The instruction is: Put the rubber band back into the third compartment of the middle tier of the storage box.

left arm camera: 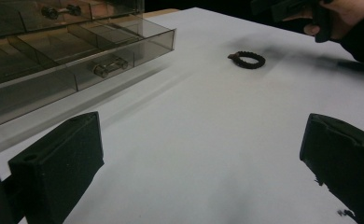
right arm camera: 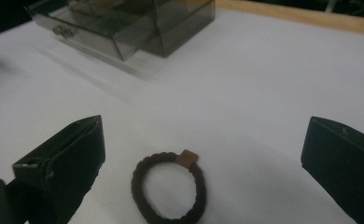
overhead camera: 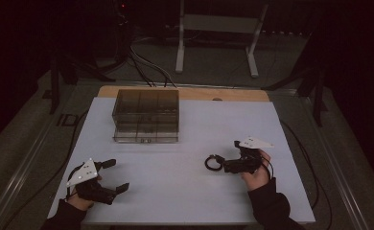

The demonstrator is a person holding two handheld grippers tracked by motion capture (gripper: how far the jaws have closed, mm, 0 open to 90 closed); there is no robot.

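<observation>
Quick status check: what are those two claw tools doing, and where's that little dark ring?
Both grippers open, left gripper idle. Bracelet flat on table, between right gripper's jaws, ungripped. Path clear.

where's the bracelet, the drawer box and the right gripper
bracelet (right arm camera: 168, 191), right gripper view, on its braided band
drawer box (overhead camera: 146, 114), high view, on its front wall
right gripper (overhead camera: 222, 164), high view, between its fingertips

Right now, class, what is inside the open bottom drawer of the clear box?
The drawer has dividers forming compartments, and the ones in view look empty. Its back part sits under the box, so I cannot tell there.

Overhead looks forward; 2 low (close).
</observation>
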